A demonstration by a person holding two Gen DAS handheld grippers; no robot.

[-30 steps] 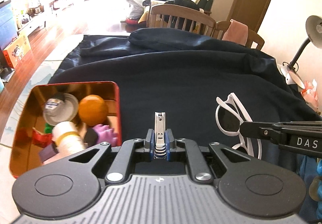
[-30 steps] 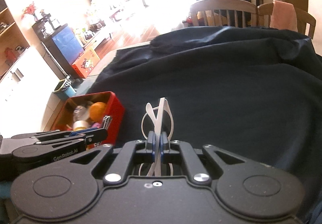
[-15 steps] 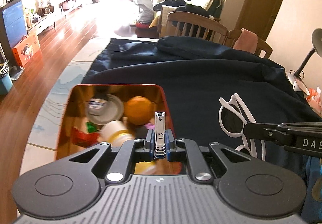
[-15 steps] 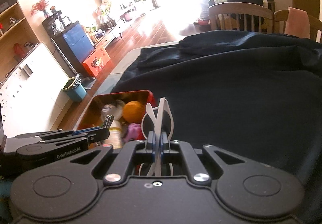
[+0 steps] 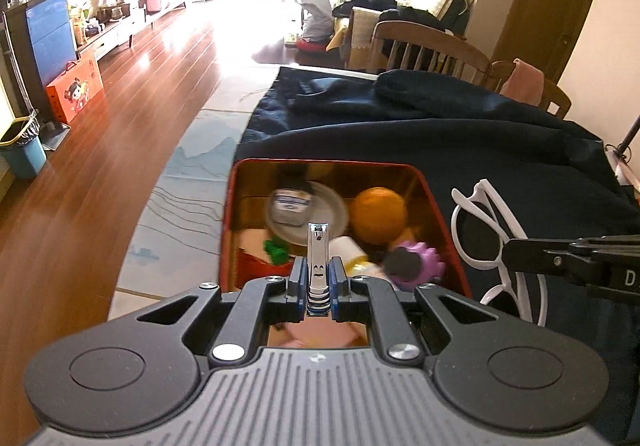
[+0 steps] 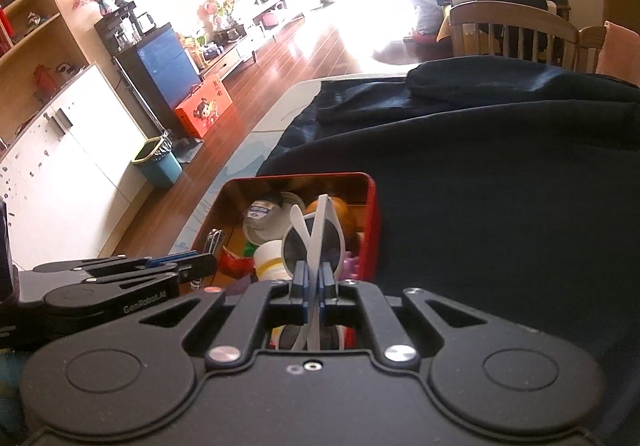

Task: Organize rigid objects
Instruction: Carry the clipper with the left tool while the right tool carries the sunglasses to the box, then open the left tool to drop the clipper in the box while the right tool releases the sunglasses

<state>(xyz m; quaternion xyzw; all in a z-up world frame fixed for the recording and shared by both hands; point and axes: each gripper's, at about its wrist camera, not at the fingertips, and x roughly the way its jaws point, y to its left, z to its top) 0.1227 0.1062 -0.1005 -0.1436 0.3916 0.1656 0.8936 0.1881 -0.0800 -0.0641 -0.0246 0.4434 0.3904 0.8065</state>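
Red tin (image 5: 440, 205), shiny gold inside, on dark cloth (image 5: 500, 141), half full | my right gripper (image 6: 314, 286) clamps white-framed sunglasses (image 6: 316, 234) above it | my left gripper (image 5: 318, 282) pinches a silver nail clipper (image 5: 317, 258) over its near edge

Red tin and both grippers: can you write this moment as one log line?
left gripper: shut on nail clipper | right gripper: shut on white glasses | both above red tin

clipper (image 5: 318, 262): polished metal
tin (image 5: 434, 201): glossy, mirror-like inside
glasses (image 5: 490, 205): white plastic
cloth (image 6: 500, 173): dark, matt
floor (image 5: 100, 173): glossy wood
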